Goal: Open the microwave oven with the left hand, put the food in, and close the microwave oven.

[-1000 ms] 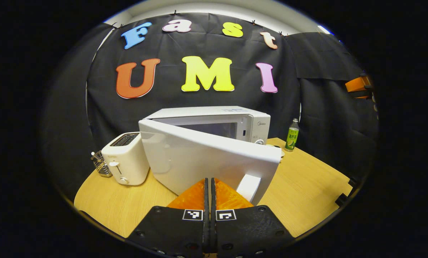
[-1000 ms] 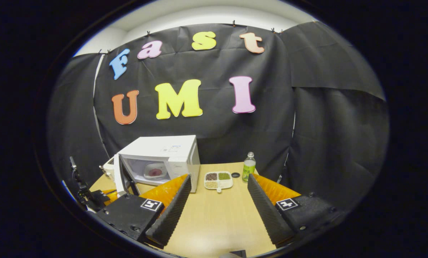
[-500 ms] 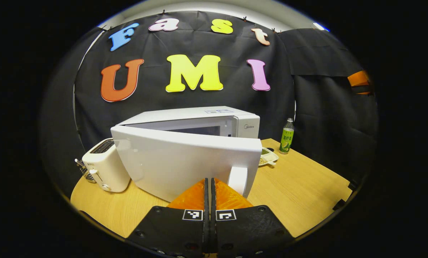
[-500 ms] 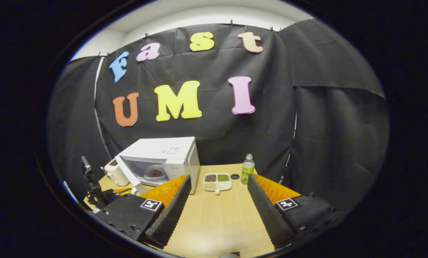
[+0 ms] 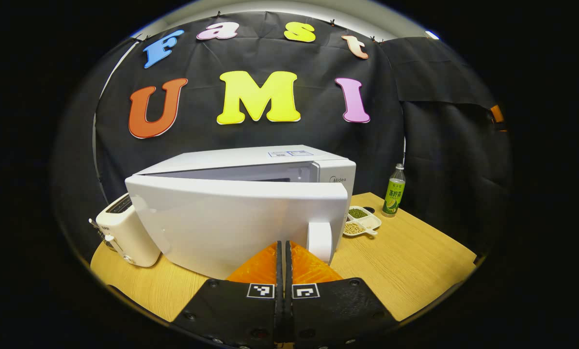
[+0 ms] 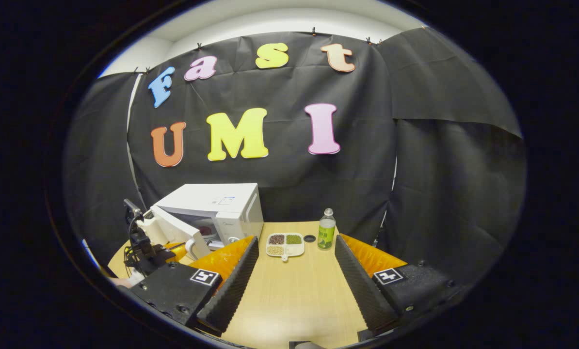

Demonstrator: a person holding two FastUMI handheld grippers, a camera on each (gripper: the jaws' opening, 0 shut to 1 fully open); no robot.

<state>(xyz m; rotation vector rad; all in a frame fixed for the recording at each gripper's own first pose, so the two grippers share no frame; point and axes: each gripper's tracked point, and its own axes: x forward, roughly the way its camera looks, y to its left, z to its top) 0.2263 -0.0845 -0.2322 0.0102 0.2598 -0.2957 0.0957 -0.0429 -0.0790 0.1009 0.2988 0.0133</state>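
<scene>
The white microwave [image 5: 250, 165] stands at the back of the wooden table [image 5: 415, 261], its door [image 5: 231, 218] ajar by a narrow angle. My left gripper [image 5: 283, 244] is shut with nothing between its fingers, its tips against the door's outer face just left of the white handle [image 5: 320, 241]. In the right gripper view the microwave [image 6: 217, 201] is at the left, and a sliver of a plate with pinkish food [image 6: 204, 228] shows in the gap. The left gripper [image 6: 173, 249] is at the door [image 6: 173, 230] there. My right gripper [image 6: 295, 240] hangs open over the table.
A white toaster [image 5: 124, 235] stands left of the microwave. A divided dish of beans [image 6: 284, 244], a dark bottle cap [image 6: 310, 238] and a green-labelled bottle [image 6: 326, 230] stand right of it. Bare tabletop [image 6: 294, 300] lies under my right gripper.
The microwave door has swung from wide open to nearly closed, with my shut left gripper following against it. The right gripper has stayed open and drifted slightly.
</scene>
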